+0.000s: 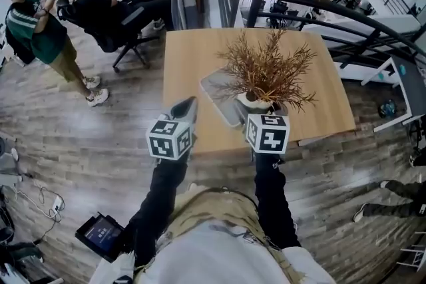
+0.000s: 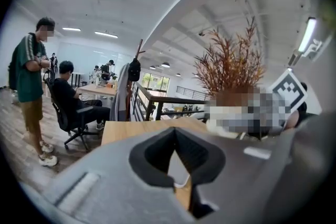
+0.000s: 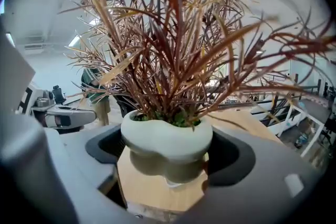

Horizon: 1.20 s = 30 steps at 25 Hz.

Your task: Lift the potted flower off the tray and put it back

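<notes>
The right tool [image 3: 168, 157] is grasping the pot [image 1: 251, 101] around its waist, just under the bulging rim, with 1 jaw pressing on each side. The pot appears to be hanging a little above the counter [image 1: 193, 56], over the tray's [image 1: 218, 91] near right edge rather than its middle. In the right gripper view, bare wood is showing beneath the base. The left tool [image 2: 176, 144] is clenched on nothing, its tips meeting, and it is hovering near the tray's left side without touching it.

I am seeing 4 likely risks from here:

1. The branches [image 1: 266, 66] are spreading wide and tall above a rounded, smooth-looking pot, so the load is probably sitting top-heavy. Any tilting of the right tool could be rolling the pot between the jaws.
2. Going straight down from this spot, the base would likely be landing half on the tray's rim. That would be leaving the pot leaning or tipping over, so it is needing to travel toward the tray's middle first.
3. The tray is looking light and nothing is bracing it. A bump from the pot could be sliding it across the counter.
4. The branches are screening the base in the head view, making the landing hard to judge. Letting go too early would be dropping the pot.
</notes>
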Tool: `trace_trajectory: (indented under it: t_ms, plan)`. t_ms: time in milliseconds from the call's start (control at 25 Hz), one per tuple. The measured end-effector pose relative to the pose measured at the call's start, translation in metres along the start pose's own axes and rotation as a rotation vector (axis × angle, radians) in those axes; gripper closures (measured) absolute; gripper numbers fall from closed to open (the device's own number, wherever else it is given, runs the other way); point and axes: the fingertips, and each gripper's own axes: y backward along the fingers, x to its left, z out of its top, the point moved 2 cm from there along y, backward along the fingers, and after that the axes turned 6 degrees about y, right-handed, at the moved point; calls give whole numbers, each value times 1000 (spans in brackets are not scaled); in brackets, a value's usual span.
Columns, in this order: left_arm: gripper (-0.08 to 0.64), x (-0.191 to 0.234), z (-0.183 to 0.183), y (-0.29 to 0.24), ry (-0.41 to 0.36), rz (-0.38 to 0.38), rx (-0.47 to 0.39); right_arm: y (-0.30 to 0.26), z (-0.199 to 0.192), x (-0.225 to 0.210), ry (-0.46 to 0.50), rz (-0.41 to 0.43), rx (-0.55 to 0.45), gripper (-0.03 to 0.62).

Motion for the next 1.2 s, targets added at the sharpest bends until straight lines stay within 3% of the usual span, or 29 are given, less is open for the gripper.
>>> trace_trajectory:
  t_ms: [400, 1200]
  plan:
    - [560, -3, 14, -4, -51, 0, -6, 3, 11, 0, 0, -6, -21, 109]
    - [558, -15, 7, -4, -18, -37, 0, 3, 4, 0, -5, 16, -12, 109]
